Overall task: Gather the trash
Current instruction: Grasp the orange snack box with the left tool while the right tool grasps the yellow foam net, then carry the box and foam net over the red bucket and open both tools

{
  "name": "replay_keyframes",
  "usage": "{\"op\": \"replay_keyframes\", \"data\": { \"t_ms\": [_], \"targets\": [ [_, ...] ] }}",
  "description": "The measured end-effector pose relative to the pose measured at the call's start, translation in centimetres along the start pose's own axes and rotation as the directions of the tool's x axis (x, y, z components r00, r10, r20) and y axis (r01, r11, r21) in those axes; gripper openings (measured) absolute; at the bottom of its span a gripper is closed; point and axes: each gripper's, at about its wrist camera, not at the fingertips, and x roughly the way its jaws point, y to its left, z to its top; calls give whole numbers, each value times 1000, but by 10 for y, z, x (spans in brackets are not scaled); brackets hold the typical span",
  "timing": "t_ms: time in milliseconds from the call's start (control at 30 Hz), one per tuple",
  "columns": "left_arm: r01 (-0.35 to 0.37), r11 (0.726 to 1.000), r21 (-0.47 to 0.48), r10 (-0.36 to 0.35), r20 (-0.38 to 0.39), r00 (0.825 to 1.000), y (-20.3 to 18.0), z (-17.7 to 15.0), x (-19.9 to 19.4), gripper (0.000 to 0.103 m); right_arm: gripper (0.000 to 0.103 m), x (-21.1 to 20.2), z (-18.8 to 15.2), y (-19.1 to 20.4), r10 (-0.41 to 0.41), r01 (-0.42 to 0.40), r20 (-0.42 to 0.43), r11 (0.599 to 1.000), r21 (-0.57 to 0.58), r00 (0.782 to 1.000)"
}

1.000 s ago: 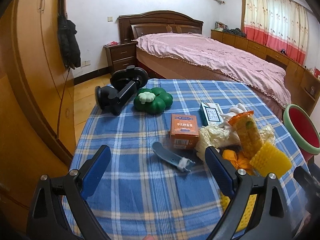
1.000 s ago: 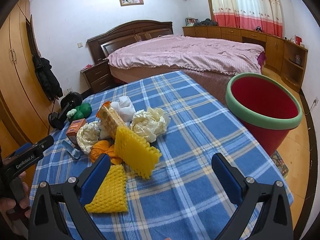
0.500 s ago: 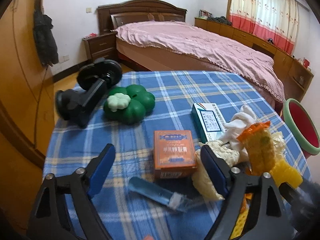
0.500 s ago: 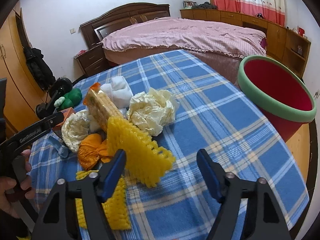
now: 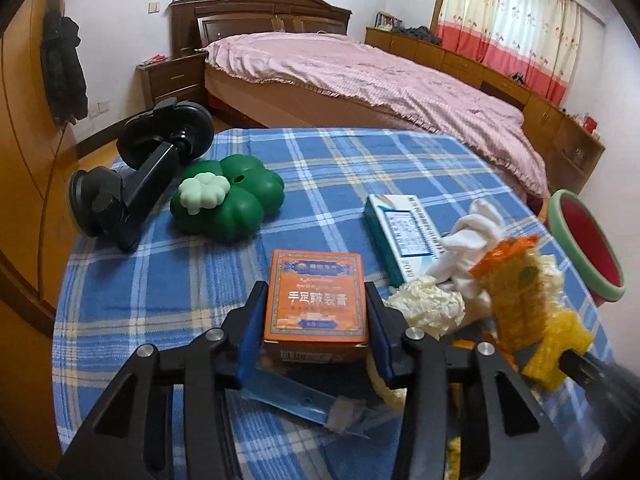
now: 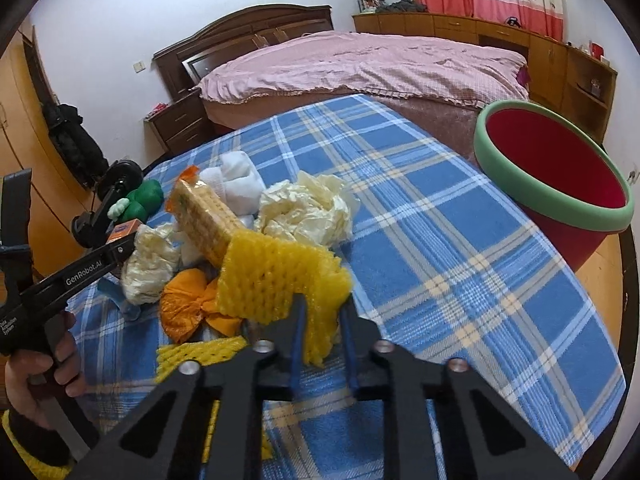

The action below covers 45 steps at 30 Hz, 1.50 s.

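My left gripper (image 5: 316,316) is shut on an orange box (image 5: 316,304), one blue pad on each side of it. My right gripper (image 6: 322,320) is shut on a yellow foam net (image 6: 276,276), which is lifted at the edge of the trash pile. The pile holds a cracker packet (image 6: 204,216), crumpled cream paper (image 6: 308,208), white tissue (image 6: 240,184), an orange wrapper (image 6: 188,308) and a second yellow net (image 6: 200,352). The red bin with a green rim (image 6: 556,176) stands beyond the table's right edge.
A green clover-shaped object (image 5: 228,204) and a black suction mount (image 5: 136,180) lie at the table's far left. A white-and-teal box (image 5: 400,232) and a blue strip (image 5: 292,400) lie near the pile. A bed (image 5: 360,76) stands behind the blue plaid table (image 6: 440,240).
Both grippers moved forward and closed: the left onto the orange box, the right onto the yellow foam net.
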Motion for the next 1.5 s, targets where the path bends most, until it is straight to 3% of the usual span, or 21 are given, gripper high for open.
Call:
{"op": "replay_keyframes", "data": {
  "t_ms": [467, 733, 1167, 1500],
  "targets": [
    [8, 998, -55, 0, 136, 991, -2, 8, -61, 48, 12, -45, 5, 18, 66, -47, 155, 991, -124, 986],
    [-6, 999, -39, 12, 153, 988, -26, 15, -79, 48, 12, -66, 18, 0, 109, -80, 228, 988, -131, 968],
    [60, 998, 9, -61, 118, 991, -90, 30, -81, 47, 12, -90, 49, -60, 91, -63, 304, 993, -101, 948],
    [105, 985, 136, -120, 105, 987, -178, 50, -64, 47, 12, -99, 70, -138, -2, 3, 367, 1000, 0, 930]
  ]
}}
